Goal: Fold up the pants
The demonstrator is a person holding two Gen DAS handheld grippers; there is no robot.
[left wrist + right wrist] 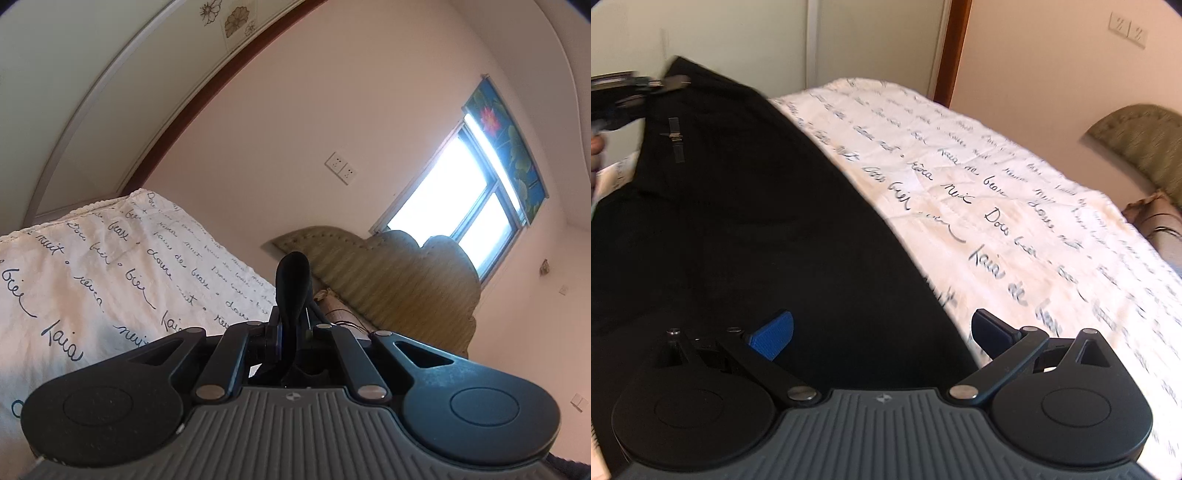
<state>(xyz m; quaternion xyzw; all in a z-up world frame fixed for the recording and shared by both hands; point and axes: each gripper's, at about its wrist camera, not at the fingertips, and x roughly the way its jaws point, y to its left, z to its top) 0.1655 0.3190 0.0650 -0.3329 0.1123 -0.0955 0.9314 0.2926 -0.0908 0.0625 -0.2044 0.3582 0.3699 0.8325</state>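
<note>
The black pants (738, 221) lie spread over the white bed cover (997, 206) in the right wrist view, with one corner lifted at the upper left. My left gripper (670, 82) shows there, shut on that raised corner. In the left wrist view the left gripper (291, 295) is shut on a bunch of black pants fabric (293, 273) and tilted up toward the wall. My right gripper (882, 332) is open, its blue pads (774, 334) apart just above the pants' near edge.
The bed cover (92, 266) has dark script lettering. A padded green headboard (399, 280) stands against the pink wall under a bright window (454, 195). A white wardrobe (738, 44) rises behind the bed. A pillow (1160, 221) lies by the headboard.
</note>
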